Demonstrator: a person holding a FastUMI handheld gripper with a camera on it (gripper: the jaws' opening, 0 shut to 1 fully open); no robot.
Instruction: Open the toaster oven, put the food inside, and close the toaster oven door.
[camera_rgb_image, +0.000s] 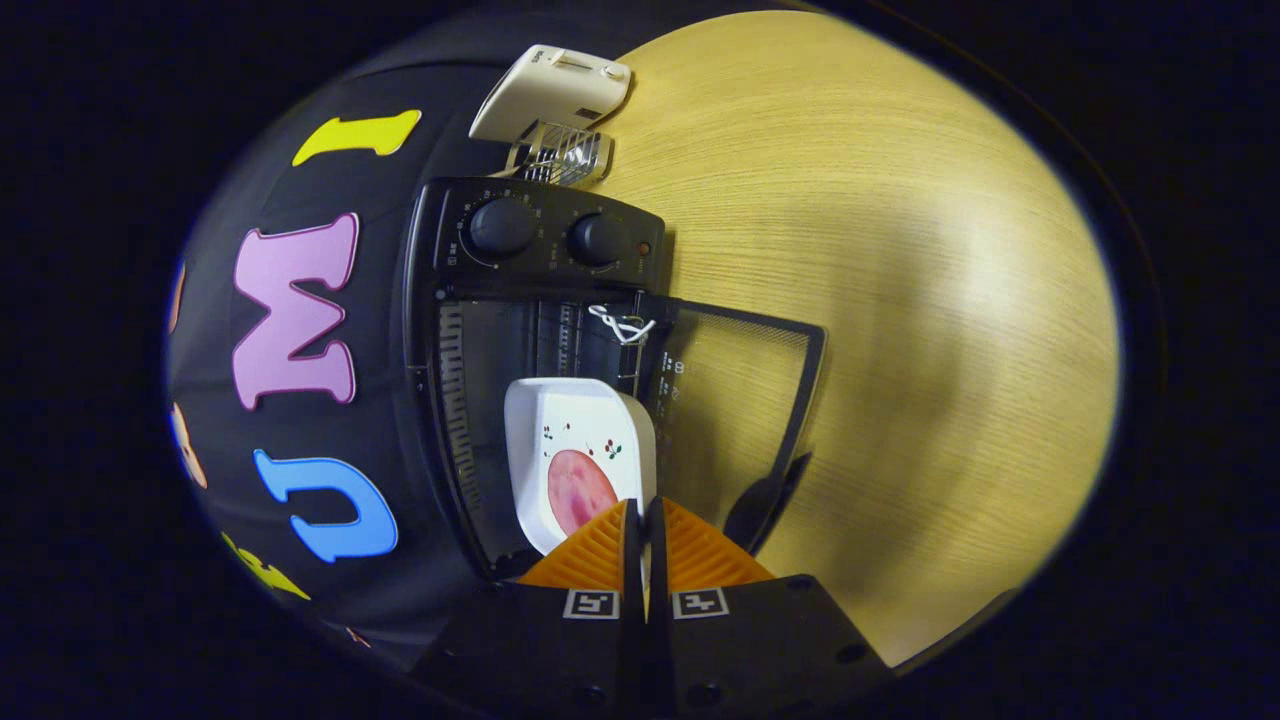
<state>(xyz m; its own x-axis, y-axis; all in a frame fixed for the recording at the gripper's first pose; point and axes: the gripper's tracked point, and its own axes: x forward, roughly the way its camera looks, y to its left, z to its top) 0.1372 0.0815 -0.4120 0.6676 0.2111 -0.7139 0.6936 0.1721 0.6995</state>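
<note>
The tongs are closed almost completely, their two fingers pinching the near rim of a white plate that carries a round pink slice of food. The plate reaches straight ahead of the fingers, partway into the open toaster oven. The oven's glass door is swung out over the wooden worktop, beside the fingers. Beyond the oven sits a white appliance.

Camera rolled sideways, close, facing open toaster oven, wooden table beyond
</note>
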